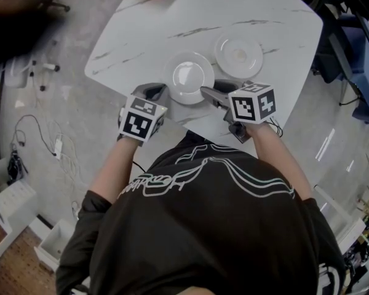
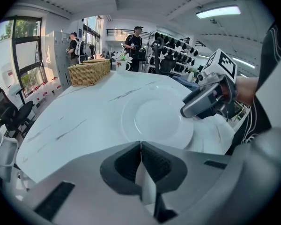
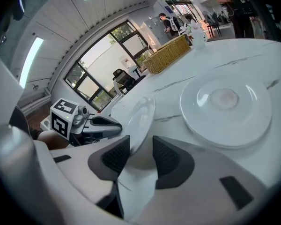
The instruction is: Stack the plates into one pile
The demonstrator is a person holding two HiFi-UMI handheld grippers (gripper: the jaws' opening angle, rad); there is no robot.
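Two white plates lie on the white marble table (image 1: 141,29). The nearer plate (image 1: 189,77) (image 2: 157,121) is by the table's front edge, and the other plate (image 1: 238,55) (image 3: 225,104) sits just beyond it to the right. My right gripper (image 1: 208,91) (image 3: 140,142) is at the nearer plate's right rim (image 3: 138,116). That rim runs between its jaws close to the left pad, with a gap to the right pad. My left gripper (image 1: 157,90) (image 2: 140,146) rests just left of that plate, shut on nothing.
A wicker basket (image 2: 89,72) (image 3: 168,55) and a mug with flowers (image 2: 123,64) stand at the table's far end. Office chairs (image 1: 350,48) are to the right, and cables (image 1: 37,140) lie on the floor to the left. People stand far behind.
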